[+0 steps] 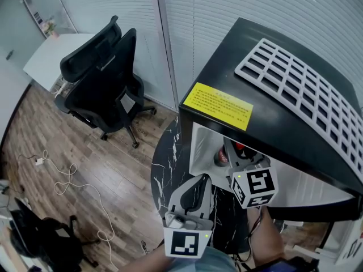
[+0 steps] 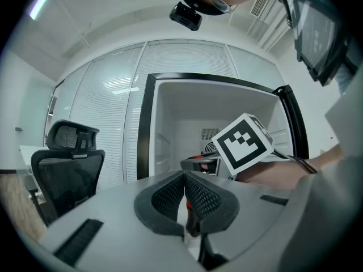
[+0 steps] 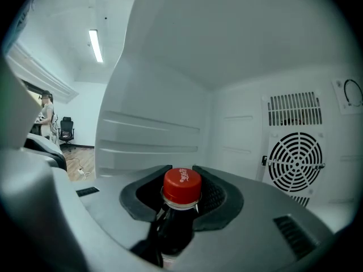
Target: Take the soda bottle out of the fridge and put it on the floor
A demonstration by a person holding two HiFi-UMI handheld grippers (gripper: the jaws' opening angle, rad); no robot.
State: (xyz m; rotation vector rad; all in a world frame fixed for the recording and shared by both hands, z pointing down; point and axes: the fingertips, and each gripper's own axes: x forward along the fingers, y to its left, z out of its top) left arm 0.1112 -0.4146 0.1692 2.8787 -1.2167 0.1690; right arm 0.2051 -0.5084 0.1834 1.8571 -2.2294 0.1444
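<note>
1. The right gripper view looks into the white inside of the fridge. The soda bottle stands upright there, its red cap just above the pads.
2. In that same view the right claw is clamped on the bottle's neck, a pad against each side below the cap. A round fan grille on the fridge's back wall shows only here.
3. The head view gives the outside instead. The fridge is a black box with a yellow label and a white grid rack on its top. It sits on a dark marbled tabletop.
4. From the head view the right claw reaches into the open fridge. Only a dark and red scrap of the bottle shows beside it.
5. The left gripper view shows the left claw closed, its mesh pads meeting with nothing between them. In the head view the left claw is outside the fridge, over the tabletop.
6. The left gripper view also catches the right gripper's marker cube inside the fridge opening.
7. A black office chair stands on the wooden floor, well left of the fridge. It also shows in the left gripper view.
</note>
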